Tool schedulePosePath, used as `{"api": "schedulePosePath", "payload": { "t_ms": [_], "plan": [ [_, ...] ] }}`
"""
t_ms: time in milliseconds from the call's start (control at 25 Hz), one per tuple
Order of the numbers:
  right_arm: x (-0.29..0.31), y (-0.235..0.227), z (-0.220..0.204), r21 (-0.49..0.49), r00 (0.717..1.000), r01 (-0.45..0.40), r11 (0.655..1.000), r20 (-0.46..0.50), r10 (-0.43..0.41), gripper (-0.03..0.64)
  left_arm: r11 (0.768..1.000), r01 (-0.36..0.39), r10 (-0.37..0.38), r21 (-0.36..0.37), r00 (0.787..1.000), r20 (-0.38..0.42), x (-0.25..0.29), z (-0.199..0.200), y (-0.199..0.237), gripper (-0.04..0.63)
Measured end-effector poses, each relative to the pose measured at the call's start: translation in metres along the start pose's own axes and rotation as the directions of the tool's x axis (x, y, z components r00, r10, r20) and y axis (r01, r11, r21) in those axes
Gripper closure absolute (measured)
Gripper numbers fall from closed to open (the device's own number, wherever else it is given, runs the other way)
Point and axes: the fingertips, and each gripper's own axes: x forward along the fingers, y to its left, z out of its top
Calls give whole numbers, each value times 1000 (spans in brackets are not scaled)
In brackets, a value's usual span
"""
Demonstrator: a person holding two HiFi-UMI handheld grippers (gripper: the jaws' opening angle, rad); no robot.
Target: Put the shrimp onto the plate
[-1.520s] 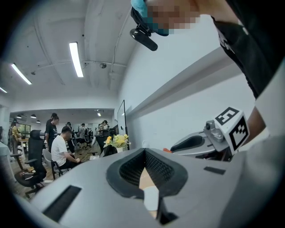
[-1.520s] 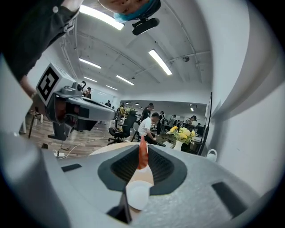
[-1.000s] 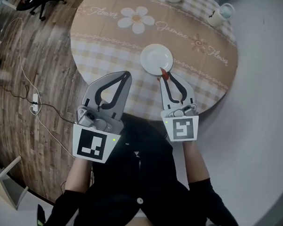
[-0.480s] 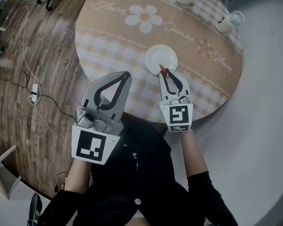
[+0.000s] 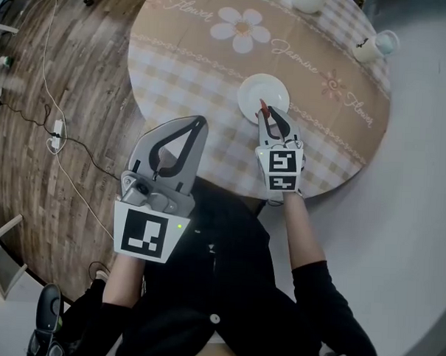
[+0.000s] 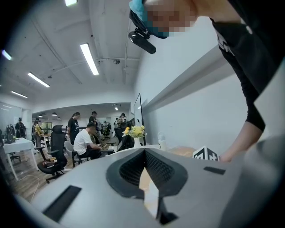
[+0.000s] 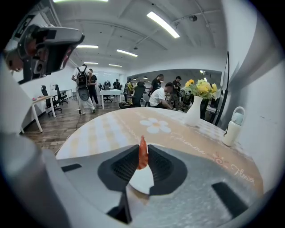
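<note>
My right gripper (image 5: pixel 265 113) is shut on an orange-red shrimp (image 5: pixel 262 107), which sticks out past the fingertips over the near edge of the white plate (image 5: pixel 265 91). In the right gripper view the shrimp (image 7: pixel 142 152) stands upright between the jaws with the plate (image 7: pixel 143 180) showing below it. My left gripper (image 5: pixel 203 122) hangs at the table's near left edge, jaw tips together with nothing between them. Its own view looks up across the room, with the left gripper (image 6: pixel 145 152) pointing away from the table.
The round table (image 5: pixel 176 68) has a beige checked cloth with flower prints. A white bottle (image 5: pixel 378 46) and a white vase (image 5: pixel 310 0) stand at its far side; the vase (image 7: pixel 195 110) holds yellow flowers. Wooden floor with a cable lies to the left.
My right gripper has moved forward with the shrimp, from the plate's near rim to over the plate. The left gripper has stayed where it was.
</note>
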Motion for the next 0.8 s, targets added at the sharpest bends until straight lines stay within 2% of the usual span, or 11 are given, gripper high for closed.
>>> {"api": "schedulePosePath", "payload": {
  "t_ms": [200, 480, 800],
  "plan": [
    [21, -5, -25, 39, 997, -8, 999, -74, 11, 569, 1000, -21, 21, -8, 1000, -8, -3, -3, 4, 594],
    [47, -10, -49, 38, 984, -12, 999, -179, 18, 569, 999, -42, 42, -9, 999, -23, -8, -9, 9, 594],
    [60, -12, -65, 100, 966, -5, 995, -257, 30, 569, 998, -54, 54, -9, 998, -35, -11, -12, 13, 594]
  ]
}}
